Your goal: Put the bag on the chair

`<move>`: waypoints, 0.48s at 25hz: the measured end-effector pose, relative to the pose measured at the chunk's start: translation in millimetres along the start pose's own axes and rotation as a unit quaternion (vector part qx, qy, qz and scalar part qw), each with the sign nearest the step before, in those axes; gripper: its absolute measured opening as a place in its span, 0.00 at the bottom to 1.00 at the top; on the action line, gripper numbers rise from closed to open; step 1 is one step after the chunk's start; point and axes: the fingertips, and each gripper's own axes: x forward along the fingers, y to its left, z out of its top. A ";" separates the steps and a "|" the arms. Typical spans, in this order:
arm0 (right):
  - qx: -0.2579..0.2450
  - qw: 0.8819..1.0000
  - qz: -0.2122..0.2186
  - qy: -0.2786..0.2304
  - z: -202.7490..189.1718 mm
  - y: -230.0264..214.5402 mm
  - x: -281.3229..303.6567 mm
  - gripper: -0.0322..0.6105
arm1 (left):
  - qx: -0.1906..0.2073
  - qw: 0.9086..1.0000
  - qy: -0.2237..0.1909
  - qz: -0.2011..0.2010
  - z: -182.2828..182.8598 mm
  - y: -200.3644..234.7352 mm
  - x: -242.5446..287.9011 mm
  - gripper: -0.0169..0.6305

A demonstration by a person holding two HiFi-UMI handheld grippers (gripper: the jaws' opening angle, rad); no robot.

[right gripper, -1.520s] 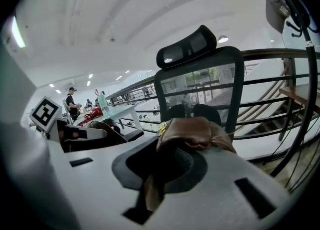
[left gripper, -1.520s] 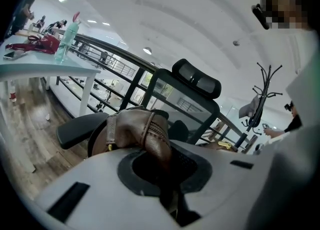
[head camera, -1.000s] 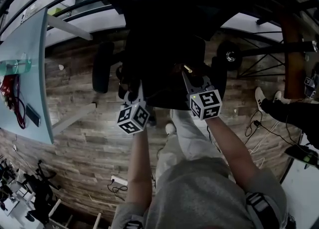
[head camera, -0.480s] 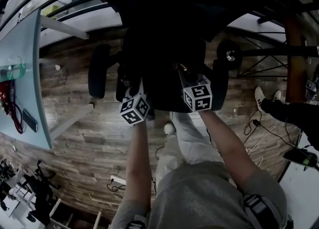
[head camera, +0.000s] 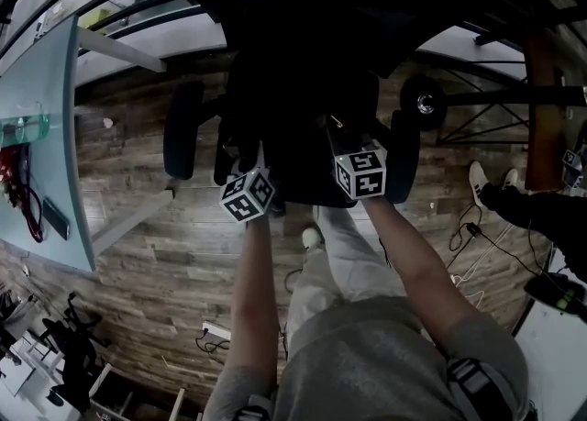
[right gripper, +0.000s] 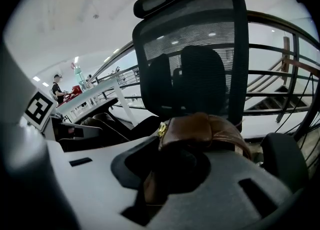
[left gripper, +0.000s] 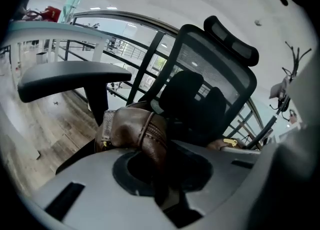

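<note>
Over chair, I'm holding bag: left gripper and right gripper both clamping its leather tight. Judging placing step nearly done; next move needing bag settled on chair, then jaws releasing.

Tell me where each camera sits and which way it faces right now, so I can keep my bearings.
Left gripper view: rides the left gripper, faces along its jaws, shut on the brown bag, toward the backrest of the chair; own grey body shows.
Right gripper view: rides the right gripper, likewise shut on the bag, facing the backrest; left gripper's marker cube at left.
Head view: on the person's head, steeply down onto the chair; forearms, both cubes, legs show.
Shared: both gripper views show bag and backrest.
</note>
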 end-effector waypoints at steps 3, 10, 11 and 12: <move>0.027 0.999 0.020 0.002 1.6 3.3 -3.6 0.32 | -0.013 1.000 -0.009 -0.019 -1.7 -7.1 -5.7 0.40; 0.036 0.999 -0.003 -0.007 5.2 -0.1 -27.2 0.38 | -0.013 1.000 -0.019 -0.015 -6.9 -14.1 -31.3 0.50; 0.037 0.999 -0.005 -0.010 5.5 0.7 -32.8 0.38 | -0.015 1.000 -0.023 -0.016 -6.5 -16.5 -37.1 0.49; 0.037 0.999 -0.007 -0.013 6.4 1.7 -39.0 0.38 | -0.015 0.999 -0.027 -0.019 -5.1 -19.3 -43.4 0.49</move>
